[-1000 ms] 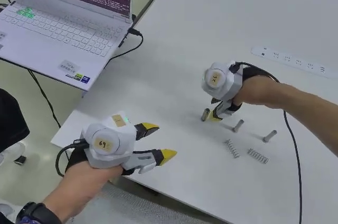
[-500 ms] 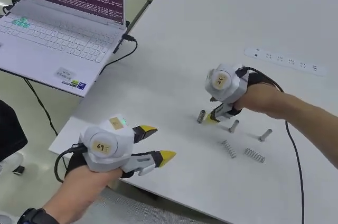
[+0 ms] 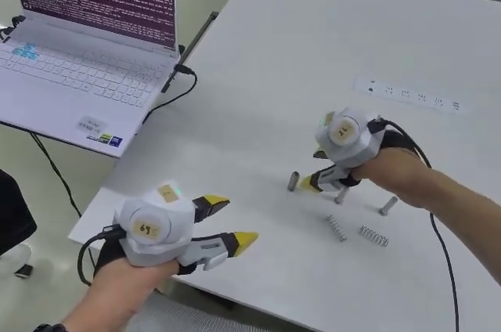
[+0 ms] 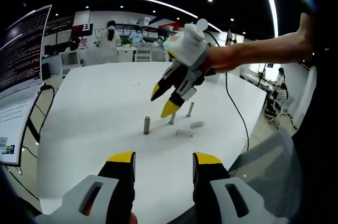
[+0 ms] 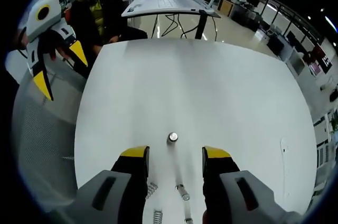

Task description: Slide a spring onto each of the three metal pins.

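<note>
Right gripper (image 5: 175, 153): jaws apart and empty, per its own view; the leftmost pin (image 5: 172, 138) stands upright, seen end-on, just ahead of the gap. In the left gripper view this pin looks ribbed; I judge it already carries a spring, though I cannot confirm that.

Middle pin (image 3: 340, 196) is partly hidden behind the right gripper; far pin (image 3: 387, 206) stands clear to its right; both look bare.

Near spring (image 3: 336, 228) and far spring (image 3: 373, 236) lie flat on the table (image 3: 313, 58), lower right of centre in the head view, just below the bare pins.

Governing relation: the springs lie behind the right jaws' tips, at the bottom of the right gripper view, not ahead of them; the jaws point toward the left of the head frame. The near spring's long axis runs upper left to lower right; the far spring lies nearly level across the frame.

The right hand is the nearer; its gripper tilts down, tips close to the table beside the leftmost pin. Left gripper (image 3: 231, 221) sits at the lower left, well apart, jaws open and empty.

Judgement: the right gripper must draw back and turn, closing across the near spring's axis.
</note>
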`<state>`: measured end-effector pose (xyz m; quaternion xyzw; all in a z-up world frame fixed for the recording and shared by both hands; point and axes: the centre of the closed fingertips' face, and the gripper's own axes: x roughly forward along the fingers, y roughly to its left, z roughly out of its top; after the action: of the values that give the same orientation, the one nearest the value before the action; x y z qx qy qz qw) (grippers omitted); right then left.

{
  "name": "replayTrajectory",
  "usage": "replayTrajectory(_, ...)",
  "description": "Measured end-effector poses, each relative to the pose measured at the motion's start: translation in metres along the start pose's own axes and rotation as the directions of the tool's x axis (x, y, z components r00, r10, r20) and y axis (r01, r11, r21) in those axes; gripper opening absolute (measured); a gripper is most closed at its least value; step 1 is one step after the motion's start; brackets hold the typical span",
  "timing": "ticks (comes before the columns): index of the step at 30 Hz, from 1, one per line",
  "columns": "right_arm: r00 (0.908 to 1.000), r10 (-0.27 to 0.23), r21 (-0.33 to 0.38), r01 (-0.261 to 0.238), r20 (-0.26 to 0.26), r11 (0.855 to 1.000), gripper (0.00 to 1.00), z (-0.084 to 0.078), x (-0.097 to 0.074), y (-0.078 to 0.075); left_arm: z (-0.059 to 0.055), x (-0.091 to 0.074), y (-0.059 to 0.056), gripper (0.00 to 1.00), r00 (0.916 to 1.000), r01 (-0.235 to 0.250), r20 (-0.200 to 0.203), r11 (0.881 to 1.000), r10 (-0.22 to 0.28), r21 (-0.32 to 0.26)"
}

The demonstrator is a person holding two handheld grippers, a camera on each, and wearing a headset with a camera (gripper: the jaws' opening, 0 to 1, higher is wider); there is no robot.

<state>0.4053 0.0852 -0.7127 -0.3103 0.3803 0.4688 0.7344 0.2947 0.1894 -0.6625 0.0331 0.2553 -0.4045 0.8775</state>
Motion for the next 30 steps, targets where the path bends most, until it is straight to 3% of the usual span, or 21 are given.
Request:
replayTrajectory(6, 0.999, -0.028, 0.065, 0.026, 0.035, 0.998, 0.38, -0.005, -0.012, 0.005, 0.002, -0.002, 0.002, 0.38, 1.0, -0.004, 0.007, 1.0, 0.004, 0.0)
replayTrajectory(15, 0.9967, -0.066, 0.114, 0.06, 0.047, 0.992, 0.38, -0.022, -0.026, 0.009, 0.004, 0.0, 0.002, 0.38, 1.0, 0.002, 0.007, 1.0, -0.002, 0.009)
replayTrajectory(30, 0.9846, -0.147, 0.209, 0.124, 0.095, 0.97, 0.38, -0.042, -0.058, 0.015, 0.008, 0.005, -0.002, 0.38, 0.9997, 0.02, 0.01, 1.0, -0.02, 0.017)
